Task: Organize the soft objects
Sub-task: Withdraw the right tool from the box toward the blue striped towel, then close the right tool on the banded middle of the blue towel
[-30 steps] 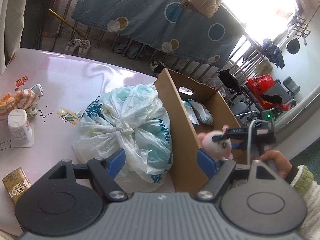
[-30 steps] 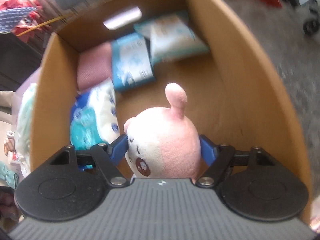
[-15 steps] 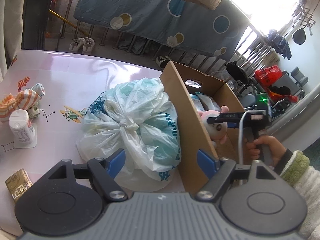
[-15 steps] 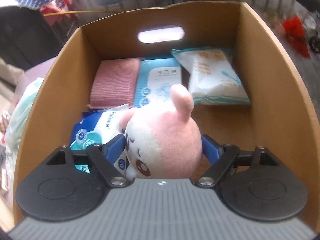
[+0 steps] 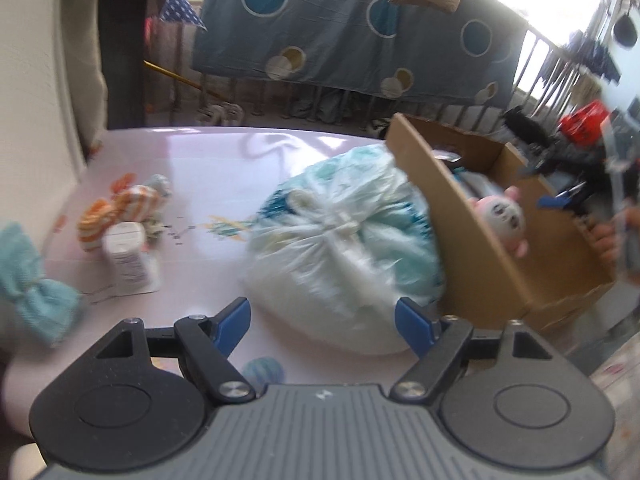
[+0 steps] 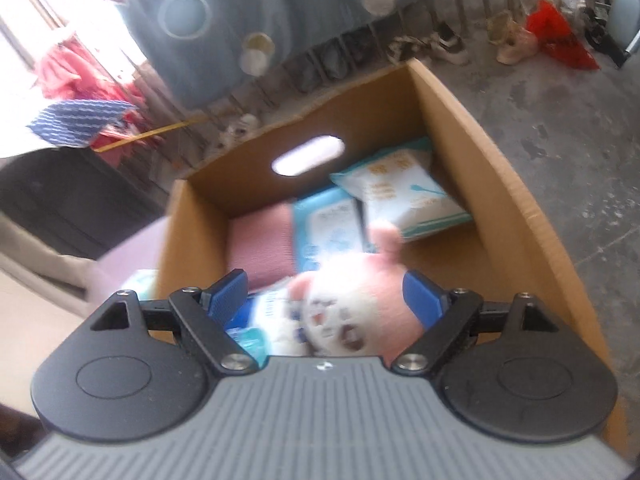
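Plush [image 6: 352, 304] lies in the box [image 6: 496, 184], right claw [image 6: 326, 294] just spread off it. Left claw [image 5: 322, 326] gapes empty; bag [image 5: 344, 248] at twelve o'clock waits on the desk [image 5: 208, 168].

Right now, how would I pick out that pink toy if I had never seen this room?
Find the open cardboard box at the edge of the pale pink table, beside the tied plastic bag. Inside it, nearest the open right gripper, lies the pink toy. Everything around it is a flat packet or a folded cloth; it alone is round and plush, with a white face.

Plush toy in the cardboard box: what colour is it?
Pink and white plush toy; shows best in the right wrist view.
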Tool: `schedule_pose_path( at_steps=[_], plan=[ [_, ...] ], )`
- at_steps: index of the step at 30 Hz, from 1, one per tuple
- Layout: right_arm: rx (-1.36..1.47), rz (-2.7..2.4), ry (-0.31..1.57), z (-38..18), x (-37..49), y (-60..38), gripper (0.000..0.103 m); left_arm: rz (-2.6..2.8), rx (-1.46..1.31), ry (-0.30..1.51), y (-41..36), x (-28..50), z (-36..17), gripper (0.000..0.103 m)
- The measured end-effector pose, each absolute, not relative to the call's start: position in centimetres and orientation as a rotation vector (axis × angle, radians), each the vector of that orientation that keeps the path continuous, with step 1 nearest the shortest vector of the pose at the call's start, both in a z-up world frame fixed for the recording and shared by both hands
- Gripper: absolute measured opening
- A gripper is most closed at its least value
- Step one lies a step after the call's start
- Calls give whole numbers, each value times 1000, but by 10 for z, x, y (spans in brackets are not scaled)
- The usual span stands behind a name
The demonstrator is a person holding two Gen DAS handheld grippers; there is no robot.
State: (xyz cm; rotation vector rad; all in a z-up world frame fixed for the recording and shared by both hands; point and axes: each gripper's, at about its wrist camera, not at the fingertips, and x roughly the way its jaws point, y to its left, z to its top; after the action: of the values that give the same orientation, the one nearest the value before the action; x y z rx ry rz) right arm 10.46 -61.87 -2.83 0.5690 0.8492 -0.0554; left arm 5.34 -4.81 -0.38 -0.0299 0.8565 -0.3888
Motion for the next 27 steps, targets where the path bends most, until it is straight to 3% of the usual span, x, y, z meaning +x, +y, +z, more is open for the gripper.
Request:
schedule_pose_path(
  at_steps=[8, 15, 27],
  plan=[
    [496, 176, 797, 33, 78, -543, 85, -211, 51, 763, -11, 16, -9, 81],
    [401, 495, 808, 55, 88, -423, 85, -13, 1, 673, 43, -2, -10, 80],
    [323, 955, 980, 2, 154, -165, 85, 174, -46, 663, 112, 34, -33, 80]
  ],
)
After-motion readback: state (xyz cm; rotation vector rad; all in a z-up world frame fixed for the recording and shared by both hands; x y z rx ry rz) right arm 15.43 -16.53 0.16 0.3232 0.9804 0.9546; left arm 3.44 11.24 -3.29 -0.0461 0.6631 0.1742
